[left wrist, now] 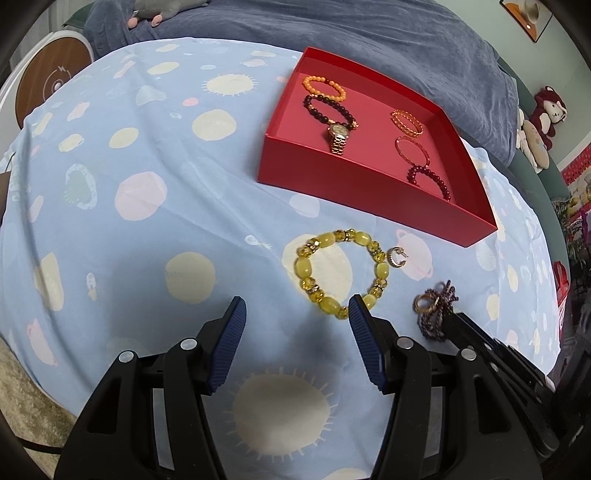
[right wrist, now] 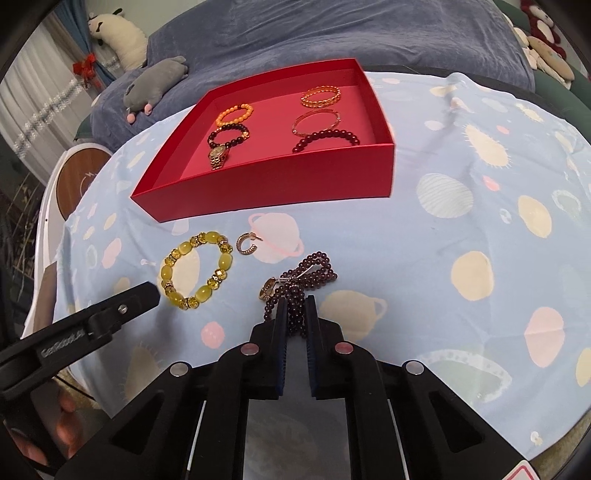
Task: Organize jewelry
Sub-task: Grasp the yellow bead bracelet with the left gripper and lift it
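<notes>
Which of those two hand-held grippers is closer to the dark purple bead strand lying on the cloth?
The right hand-held gripper: its jaws are shut on the dark purple bead strand. The left hand-held gripper hangs open to the strand's left, by the yellow bead bracelet, not touching the strand.

grey plush toy (right wrist: 157, 83) lies on blue blanket (right wrist: 295, 33).
</notes>
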